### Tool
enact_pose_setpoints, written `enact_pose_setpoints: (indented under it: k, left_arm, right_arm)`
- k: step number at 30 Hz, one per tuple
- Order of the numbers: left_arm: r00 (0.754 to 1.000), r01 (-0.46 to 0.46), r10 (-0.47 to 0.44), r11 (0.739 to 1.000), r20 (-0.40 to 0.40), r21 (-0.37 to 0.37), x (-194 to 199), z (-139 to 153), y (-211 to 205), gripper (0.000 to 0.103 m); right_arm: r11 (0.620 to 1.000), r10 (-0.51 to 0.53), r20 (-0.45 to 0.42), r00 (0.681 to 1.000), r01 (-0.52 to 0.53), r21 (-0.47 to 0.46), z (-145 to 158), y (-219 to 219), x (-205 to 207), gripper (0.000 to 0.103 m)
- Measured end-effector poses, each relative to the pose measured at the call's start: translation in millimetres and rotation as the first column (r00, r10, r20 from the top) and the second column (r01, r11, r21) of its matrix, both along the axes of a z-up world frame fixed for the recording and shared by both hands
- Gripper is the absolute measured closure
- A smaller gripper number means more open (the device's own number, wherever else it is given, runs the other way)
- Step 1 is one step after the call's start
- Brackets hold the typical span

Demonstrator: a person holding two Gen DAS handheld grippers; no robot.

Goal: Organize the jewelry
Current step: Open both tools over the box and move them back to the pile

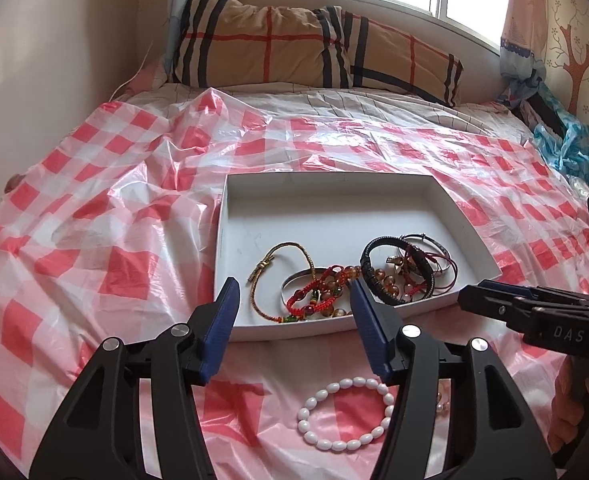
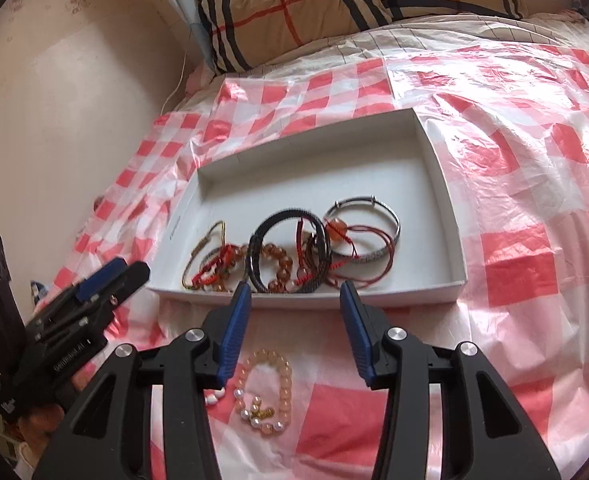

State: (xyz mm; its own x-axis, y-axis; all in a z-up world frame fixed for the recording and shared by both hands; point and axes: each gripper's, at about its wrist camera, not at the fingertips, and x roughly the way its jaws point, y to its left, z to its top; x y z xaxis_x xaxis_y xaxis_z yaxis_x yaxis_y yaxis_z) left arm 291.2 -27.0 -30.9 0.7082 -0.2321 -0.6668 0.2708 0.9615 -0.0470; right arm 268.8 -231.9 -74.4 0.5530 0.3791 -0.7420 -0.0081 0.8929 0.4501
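Jewelry is mostly gathered in the near half of the white box [image 1: 230,208], while, left to right, a white bracelet [image 1: 344,414] under the open, empty left gripper [image 1: 292,332] and a peach bracelet [image 2: 266,390] under the open, empty right gripper [image 2: 296,330] lie on the sheet [image 1: 94,240] near it, likely next for collecting.

My right claw's finger [image 1: 422,380] hides one side of the white bead bracelet [image 1: 344,414]. Behind it, the peach bead bracelet [image 1: 440,402] is almost fully covered.
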Motion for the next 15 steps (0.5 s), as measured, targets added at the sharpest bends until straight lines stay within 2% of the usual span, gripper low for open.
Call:
enact_pose_setpoints:
  k: [4, 7, 12, 15]
  left_arm:
    - [0.999, 0.024, -0.023, 0.999, -0.028, 0.045, -12, -4, -1, 0.048]
    - [0.998, 0.051, -0.046, 0.994, -0.051, 0.101, -19, -14, -6, 0.048]
    - [0.988, 0.111, -0.092, 0.982, -0.123, 0.15, -21, -40, -19, 0.048]
    - [0.974, 0.156, -0.115, 0.965, -0.194, 0.21, -17, -60, -28, 0.048]
  right_arm:
    - [0.99, 0.107, -0.059, 0.993, -0.112, -0.09, -12, 23, 2, 0.057]
    - [0.974, 0.159, -0.072, 0.985, -0.168, -0.149, -20, 38, 0, 0.057]
    - [0.927, 0.173, -0.088, 0.981, -0.193, -0.321, -31, 51, -3, 0.048]
    - [0.884, 0.144, -0.096, 0.985, -0.172, -0.434, -36, 47, -2, 0.045]
